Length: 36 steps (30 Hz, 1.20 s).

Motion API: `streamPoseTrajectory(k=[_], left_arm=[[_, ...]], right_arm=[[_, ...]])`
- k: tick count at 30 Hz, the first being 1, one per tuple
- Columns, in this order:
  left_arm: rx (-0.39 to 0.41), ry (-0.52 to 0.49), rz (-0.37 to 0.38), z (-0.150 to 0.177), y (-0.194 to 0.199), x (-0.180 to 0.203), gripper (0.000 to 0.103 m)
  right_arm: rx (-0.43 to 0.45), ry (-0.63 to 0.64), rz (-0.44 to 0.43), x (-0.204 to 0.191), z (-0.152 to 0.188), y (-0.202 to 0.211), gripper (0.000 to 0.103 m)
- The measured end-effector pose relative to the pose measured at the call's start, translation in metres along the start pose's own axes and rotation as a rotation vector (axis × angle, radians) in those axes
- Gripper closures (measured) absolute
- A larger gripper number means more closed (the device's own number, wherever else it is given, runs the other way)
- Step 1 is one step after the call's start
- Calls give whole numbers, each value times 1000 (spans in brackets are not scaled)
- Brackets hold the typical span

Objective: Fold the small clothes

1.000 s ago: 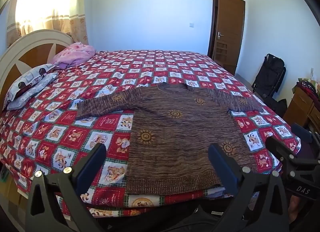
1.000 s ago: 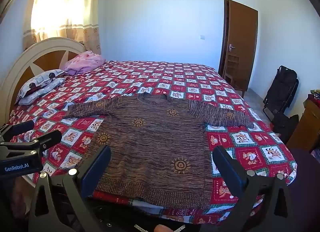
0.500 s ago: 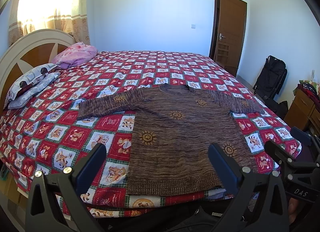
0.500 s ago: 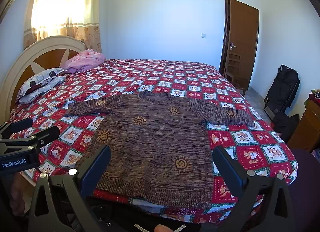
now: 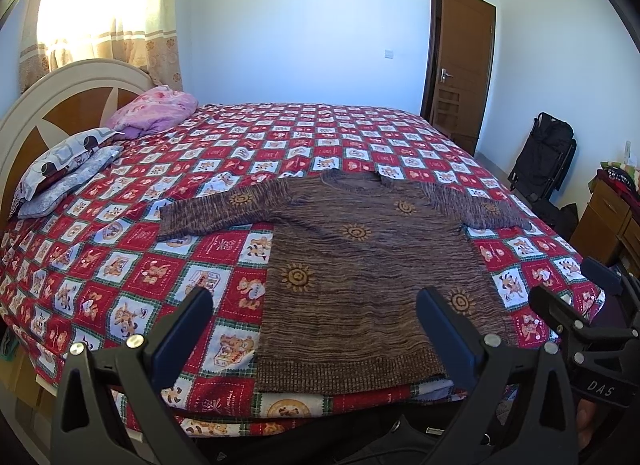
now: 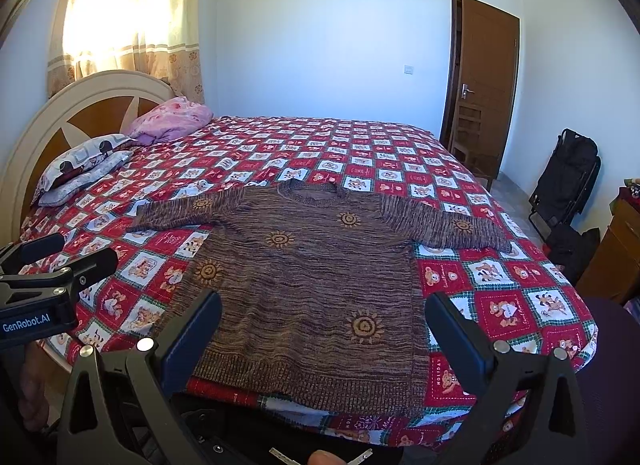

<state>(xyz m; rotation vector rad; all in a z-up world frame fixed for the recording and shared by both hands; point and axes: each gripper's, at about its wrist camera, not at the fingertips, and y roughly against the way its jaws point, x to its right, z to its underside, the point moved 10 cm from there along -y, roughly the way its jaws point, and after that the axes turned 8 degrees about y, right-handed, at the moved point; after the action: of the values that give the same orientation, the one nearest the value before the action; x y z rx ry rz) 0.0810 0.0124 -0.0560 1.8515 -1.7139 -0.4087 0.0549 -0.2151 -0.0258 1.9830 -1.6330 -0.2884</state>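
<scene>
The left claw (image 5: 314,315) stands wide open with nothing between its fingers, held above the near edge of the bed (image 5: 132,265). In its view the left finger sits at 7 o'clock over the quilt and the right finger at 5 o'clock over the sweater's hem corner. The right claw (image 6: 322,319) is likewise spread wide and empty, its fingers at 7 and 5 o'clock framing the sweater's lower body. Each claw shows at the edge of the other's view: the right one at 4 o'clock in the left view, the left one at 8 o'clock in the right view.

The sweater (image 5: 372,277), brown with orange sun motifs, lies flat and unfolded on the bed, hem toward the claws, neck at 12 o'clock, sleeves spread to 10 and 2 o'clock. Its hem lies just beside the near bed edge.

Farther out, pillows (image 5: 66,169) lie at 9 o'clock against the headboard (image 5: 52,97), with a pink bundle (image 5: 154,111) at 10 o'clock. A curtain (image 6: 132,21) hangs at 11 o'clock, a door (image 6: 486,85) stands at 2 o'clock, and a black folded stroller (image 6: 568,181) leans at 3 o'clock.
</scene>
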Motion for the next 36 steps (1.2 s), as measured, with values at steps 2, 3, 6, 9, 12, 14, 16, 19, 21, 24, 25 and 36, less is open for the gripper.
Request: streamPoseTrajectory(k=[2,3,6,9,12,14,16,19,21,24,25,36], left_arm=[[1,1,-2,0,0,-1,0],[1,1,-3,-1,0,-1,0],[2,2,-3,-1,0,-2,0],[2,2,-3,-1,0,-2,0],[2,1,-3,-1,0,-2,0],[2,1,-2,-1,0,-2,0],[3,1,-3,-1,0,-1,0],[2,1,-3,-1,0,-1,0],[3,1,-3,-1,0,-2,0],[2,1,-3,-1,0,-2,0],[2,1,-3,0,0,-1,0],[3,1,-3,0,0,-1,0]], right_arm=[[-1,0,-1,0,0,0,1],[-3,-1,-2,1,1,-1,1],[-3,0,-2,0,1,-2,1],[-5,0,-3,0,1,-2,1],[-8,1,-5,-1,3,-3,1],[-9,2,-7,-3,4,-3,1],[-9,2,-6,-3,4,-3,1],[-9,3,-6,-3,3,-3,1],[-9,2,-6,-2,3,-3,1],[-10,2,-6,-2,3,-3,1],[-11,2,-7,-2,3,-3,1],[-15,2,-15,-5,4,-4,1]])
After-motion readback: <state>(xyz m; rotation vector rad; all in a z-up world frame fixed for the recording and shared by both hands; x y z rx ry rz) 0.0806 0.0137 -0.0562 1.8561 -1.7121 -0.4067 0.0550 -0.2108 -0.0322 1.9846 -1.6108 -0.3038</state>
